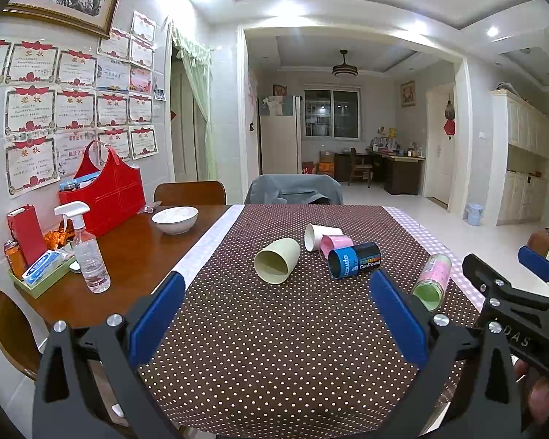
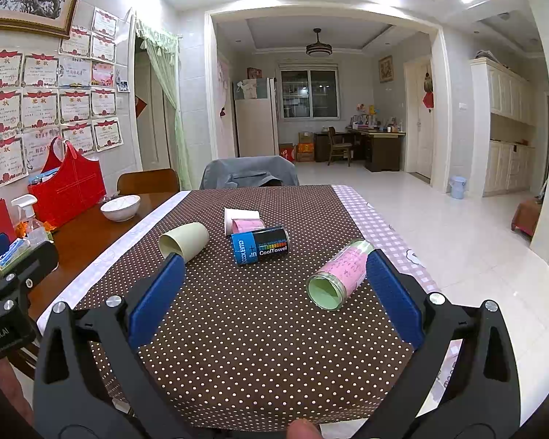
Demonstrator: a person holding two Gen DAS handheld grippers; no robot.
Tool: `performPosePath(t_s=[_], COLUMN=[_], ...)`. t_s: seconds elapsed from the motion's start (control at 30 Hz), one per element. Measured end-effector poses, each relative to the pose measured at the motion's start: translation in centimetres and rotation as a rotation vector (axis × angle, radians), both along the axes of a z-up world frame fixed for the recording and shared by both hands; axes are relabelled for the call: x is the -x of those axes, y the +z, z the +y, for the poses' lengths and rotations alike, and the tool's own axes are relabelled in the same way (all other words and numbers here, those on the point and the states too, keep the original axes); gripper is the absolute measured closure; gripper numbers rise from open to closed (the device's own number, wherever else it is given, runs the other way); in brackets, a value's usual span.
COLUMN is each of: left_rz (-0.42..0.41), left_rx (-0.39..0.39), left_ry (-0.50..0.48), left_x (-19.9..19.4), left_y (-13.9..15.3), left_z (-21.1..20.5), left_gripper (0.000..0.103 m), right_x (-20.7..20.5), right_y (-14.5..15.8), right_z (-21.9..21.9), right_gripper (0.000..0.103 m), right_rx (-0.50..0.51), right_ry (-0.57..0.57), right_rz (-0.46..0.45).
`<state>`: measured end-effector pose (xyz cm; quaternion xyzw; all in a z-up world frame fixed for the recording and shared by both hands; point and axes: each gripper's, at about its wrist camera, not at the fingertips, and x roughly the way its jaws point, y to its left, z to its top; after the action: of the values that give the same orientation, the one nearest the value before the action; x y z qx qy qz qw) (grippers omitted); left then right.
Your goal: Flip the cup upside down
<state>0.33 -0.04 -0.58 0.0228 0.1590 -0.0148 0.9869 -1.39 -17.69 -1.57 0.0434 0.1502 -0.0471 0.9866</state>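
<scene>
Several cups lie on their sides on the brown dotted tablecloth [image 1: 274,329]. A pale cream cup [image 1: 277,260] lies left of centre, mouth toward me; it also shows in the right wrist view [image 2: 183,242]. A white cup [image 1: 320,236], a pink cup [image 1: 333,244] and a blue-black "CoolTowel" cup [image 1: 354,259] cluster behind. A pink cup with green inside [image 2: 338,276] lies at the right. My left gripper [image 1: 277,289] is open, empty, short of the cups. My right gripper [image 2: 274,274] is open and empty, its right finger [image 2: 391,296] beside the pink-green cup.
A white bowl [image 1: 175,219], a spray bottle [image 1: 88,252], a red bag [image 1: 106,190] and a green tray of packets [image 1: 40,278] stand on the bare wood at the left. Chairs [image 1: 292,188] stand at the table's far end. The table's right edge drops to tiled floor.
</scene>
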Motion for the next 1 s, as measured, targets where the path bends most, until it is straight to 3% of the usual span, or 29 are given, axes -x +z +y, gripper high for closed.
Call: performPosePath(t_s=[1.0], left_rz=[0.011], left_rx=[0.008], left_ry=[-0.001], left_x=[-0.6], left_y=[-0.5], left_z=[-0.1], left_gripper=[0.004], right_x=[-1.2], right_y=[-0.4], right_z=[-0.3], right_gripper=[0.006], right_rx=[0.003], right_ry=[0.009], right_rz=[0.023])
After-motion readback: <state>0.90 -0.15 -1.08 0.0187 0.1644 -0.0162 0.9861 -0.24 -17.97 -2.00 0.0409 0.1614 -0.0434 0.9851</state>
